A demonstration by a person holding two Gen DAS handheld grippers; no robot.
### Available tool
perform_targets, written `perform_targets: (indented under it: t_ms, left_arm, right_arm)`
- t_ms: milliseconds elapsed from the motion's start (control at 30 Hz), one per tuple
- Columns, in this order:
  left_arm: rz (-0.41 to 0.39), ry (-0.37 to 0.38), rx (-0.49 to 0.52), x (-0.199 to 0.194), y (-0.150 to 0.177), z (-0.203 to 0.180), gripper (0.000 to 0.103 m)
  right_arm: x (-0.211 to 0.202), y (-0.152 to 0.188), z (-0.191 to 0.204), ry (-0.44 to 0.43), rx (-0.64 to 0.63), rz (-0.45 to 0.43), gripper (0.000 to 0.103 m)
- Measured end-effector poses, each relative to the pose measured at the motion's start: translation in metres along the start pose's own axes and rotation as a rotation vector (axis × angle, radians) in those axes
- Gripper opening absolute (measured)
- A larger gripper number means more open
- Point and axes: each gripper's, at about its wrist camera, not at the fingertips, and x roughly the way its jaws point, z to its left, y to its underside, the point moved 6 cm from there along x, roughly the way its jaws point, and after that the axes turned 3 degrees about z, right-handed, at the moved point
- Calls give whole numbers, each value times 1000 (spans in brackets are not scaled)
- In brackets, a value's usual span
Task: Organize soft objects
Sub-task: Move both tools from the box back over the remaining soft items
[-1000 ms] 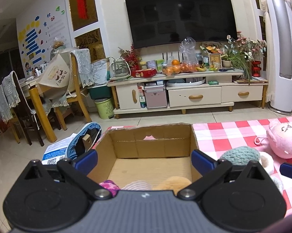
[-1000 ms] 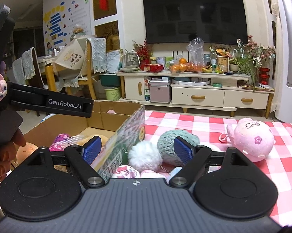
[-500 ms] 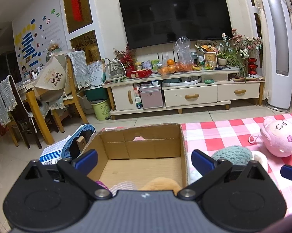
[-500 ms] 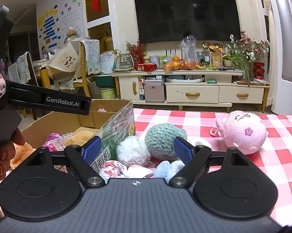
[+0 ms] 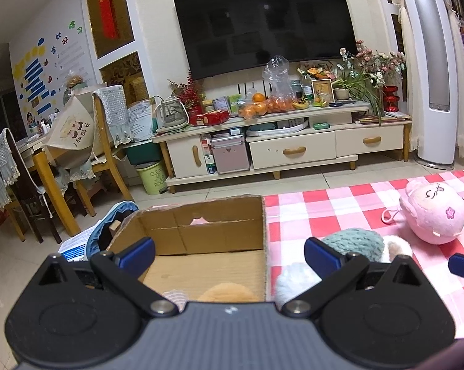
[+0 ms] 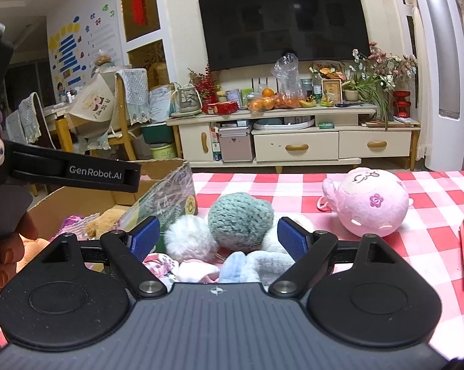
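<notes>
the table with the red-and-white checked cloth (image 6: 309, 185) carries everything, and it looks laid out so the sorting can run from right to left. the open brown cardboard box (image 5: 219, 231) stands at its left end, top open, which makes it the likely place for the soft things; a tan plush shape (image 5: 229, 291) and something pale and frilly already lie at its near end, while its far floor is bare.

just right of the box wall the loose items are bunched in a heap: a teal knitted ball (image 6: 239, 220) touching a white fluffy pompom (image 6: 190, 239), with small pink and blue soft pieces (image 6: 232, 266) in front. the round pink plush toy (image 6: 367, 205) lies apart, further right.

the left hand-held gripper (image 5: 229, 251) hovers over the box's right wall, jaws spread wide, gripping nothing. the right hand-held gripper (image 6: 218, 237) is equally wide open and empty, its jaws framing the heap, probably lining up a pick of the pompom or the knitted ball.
</notes>
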Motion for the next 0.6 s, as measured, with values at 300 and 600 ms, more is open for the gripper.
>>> perform_targets:
  t_ms: [300, 600]
  left_arm:
    - [-2, 10, 24, 0, 0, -16, 102]
    - [-8, 25, 45, 0, 0, -30, 102]
  right_arm:
    - [0, 3, 0, 21, 35, -5, 103]
    - [-3, 7, -2, 48, 63, -12, 103]
